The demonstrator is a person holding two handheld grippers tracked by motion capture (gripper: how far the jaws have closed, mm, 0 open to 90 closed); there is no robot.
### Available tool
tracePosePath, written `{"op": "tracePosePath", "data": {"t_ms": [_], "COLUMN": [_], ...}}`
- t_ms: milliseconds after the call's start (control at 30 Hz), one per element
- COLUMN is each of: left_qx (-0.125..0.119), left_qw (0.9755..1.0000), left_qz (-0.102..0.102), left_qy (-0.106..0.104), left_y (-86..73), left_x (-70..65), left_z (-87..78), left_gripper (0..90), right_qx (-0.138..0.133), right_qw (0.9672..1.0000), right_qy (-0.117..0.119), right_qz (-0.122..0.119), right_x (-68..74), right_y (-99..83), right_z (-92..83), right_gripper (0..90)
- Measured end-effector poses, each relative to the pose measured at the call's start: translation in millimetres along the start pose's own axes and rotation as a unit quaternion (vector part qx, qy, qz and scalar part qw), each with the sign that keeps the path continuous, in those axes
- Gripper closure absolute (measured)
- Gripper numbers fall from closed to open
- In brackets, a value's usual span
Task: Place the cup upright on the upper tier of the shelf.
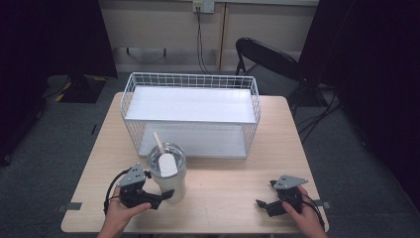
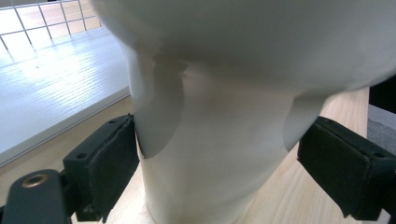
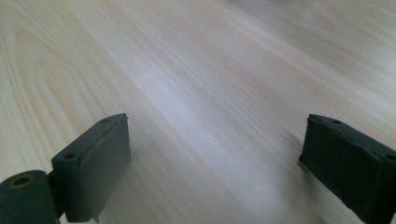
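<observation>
The left gripper (image 1: 166,195) straddles the white tumbler (image 1: 168,173), jaws wide, left pad touching. The right gripper (image 1: 262,203) rests on the table (image 1: 223,198), jaws wide.

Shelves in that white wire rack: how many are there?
2. An upper shelf lies inside the wire rack; a lower shelf sits beneath it, behind the tumbler.

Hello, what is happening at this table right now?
A person sits at a wooden table with a two-jaw tool in each hand. The left tool has its jaws around the lower part of a cream tumbler with a lid and straw; the left pad touches it, while the right one seems slightly apart. The tumbler stands just in front of a white wire shelf rack. The right tool rests open over bare table, holding nothing.
</observation>
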State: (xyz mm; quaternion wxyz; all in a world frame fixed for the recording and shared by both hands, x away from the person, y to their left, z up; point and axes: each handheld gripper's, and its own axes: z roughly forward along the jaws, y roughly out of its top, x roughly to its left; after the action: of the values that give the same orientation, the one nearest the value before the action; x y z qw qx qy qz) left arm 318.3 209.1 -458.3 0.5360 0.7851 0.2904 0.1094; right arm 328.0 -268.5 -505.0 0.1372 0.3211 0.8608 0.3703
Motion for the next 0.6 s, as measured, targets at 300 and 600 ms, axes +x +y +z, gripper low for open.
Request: {"op": "tracePosePath", "data": {"t_ms": [300,600], "left_qx": [-0.030,-0.068], "left_qw": [0.9994,0.9973], "left_qz": [0.012,0.022], "left_qy": [0.010,0.016], "left_y": [3.8,3.8], "left_x": [-2.2,-3.2], "left_z": [12.3,20.4], "left_gripper": [6.8,6.1], "right_qx": [0.000,0.000], "right_qw": [1.0000,1.0000], "right_qy": [0.000,0.000], "right_qz": [0.000,0.000], "right_x": [0.0,0.0], "right_y": [0.0,0.0], "right_z": [0.0,0.0], "right_gripper": [7.6,7.6]}}
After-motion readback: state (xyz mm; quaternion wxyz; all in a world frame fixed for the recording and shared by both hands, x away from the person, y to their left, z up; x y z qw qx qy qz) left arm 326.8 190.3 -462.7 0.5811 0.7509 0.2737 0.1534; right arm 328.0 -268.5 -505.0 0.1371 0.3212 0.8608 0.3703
